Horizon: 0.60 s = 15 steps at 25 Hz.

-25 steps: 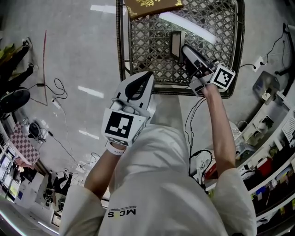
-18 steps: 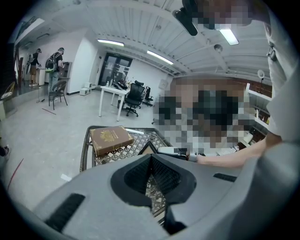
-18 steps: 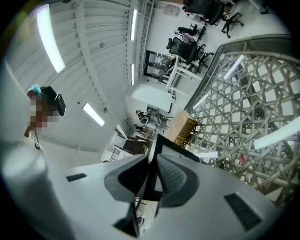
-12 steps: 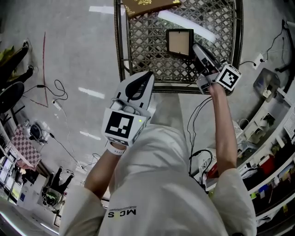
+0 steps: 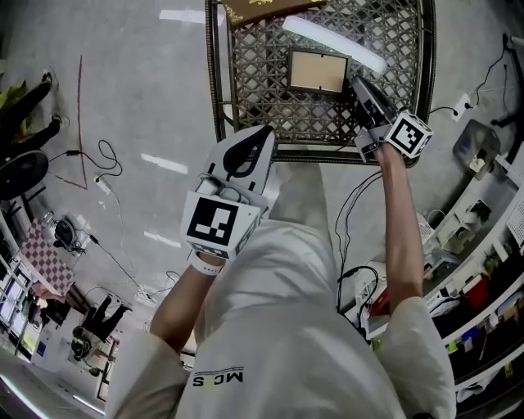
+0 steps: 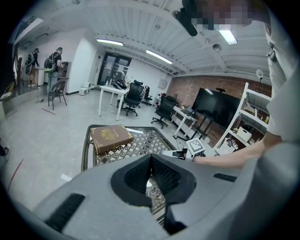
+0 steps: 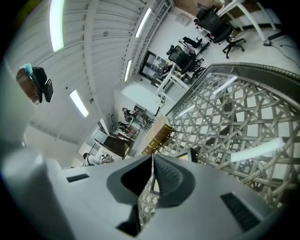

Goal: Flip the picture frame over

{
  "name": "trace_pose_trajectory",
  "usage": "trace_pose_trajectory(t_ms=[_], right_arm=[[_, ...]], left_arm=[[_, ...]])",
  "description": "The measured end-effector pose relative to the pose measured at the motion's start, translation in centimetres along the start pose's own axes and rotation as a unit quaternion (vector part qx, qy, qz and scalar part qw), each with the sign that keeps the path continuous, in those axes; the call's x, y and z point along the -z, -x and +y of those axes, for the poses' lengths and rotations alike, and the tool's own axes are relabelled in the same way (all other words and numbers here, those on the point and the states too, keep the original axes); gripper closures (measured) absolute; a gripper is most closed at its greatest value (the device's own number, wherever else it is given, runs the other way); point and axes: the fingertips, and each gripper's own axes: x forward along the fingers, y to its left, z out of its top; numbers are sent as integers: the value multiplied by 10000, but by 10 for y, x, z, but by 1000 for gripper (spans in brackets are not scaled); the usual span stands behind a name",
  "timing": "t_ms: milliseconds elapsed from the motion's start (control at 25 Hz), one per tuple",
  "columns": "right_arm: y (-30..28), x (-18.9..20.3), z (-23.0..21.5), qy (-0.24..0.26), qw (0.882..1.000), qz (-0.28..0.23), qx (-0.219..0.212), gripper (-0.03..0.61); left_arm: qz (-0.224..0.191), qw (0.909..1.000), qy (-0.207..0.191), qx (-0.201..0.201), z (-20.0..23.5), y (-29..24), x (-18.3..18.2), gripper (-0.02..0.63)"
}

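Observation:
The picture frame [image 5: 318, 71] lies flat on the metal lattice table [image 5: 219, 90], its tan face in a dark border turned up. My right gripper [image 5: 356, 82] sits at the frame's right edge with its jaws shut; nothing shows between them. In the right gripper view a dark corner of the frame [image 7: 193, 153] shows just past my right gripper [image 7: 152, 158]. My left gripper [image 5: 260, 135] hangs shut and empty in the air at the table's near edge. The left gripper view shows my left gripper [image 6: 151, 157] closed tight.
A brown book with gold ornament [image 5: 266, 10] lies at the table's far side, also seen as the book [image 6: 111, 137] and the book [image 7: 157, 136]. Cables [image 5: 102, 176] trail on the floor at left. Shelves with clutter [image 5: 483, 270] stand at right.
The frame stood on its edge in my right gripper, then tipped over and now lies flat, tan face up. My right gripper shifted a little right. The left gripper stayed still.

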Motion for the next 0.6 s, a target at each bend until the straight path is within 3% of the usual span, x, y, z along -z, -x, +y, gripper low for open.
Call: trace_pose_trajectory(t_ms=[320, 600], right_arm=[[-2, 2, 9, 119, 9999, -64, 97, 552], [1, 4, 25, 739, 9965, 19, 398, 557]], left_arm=[[-57, 10000, -3, -10, 3, 6, 0, 589], [-181, 9998, -2, -39, 4, 11, -8, 589]])
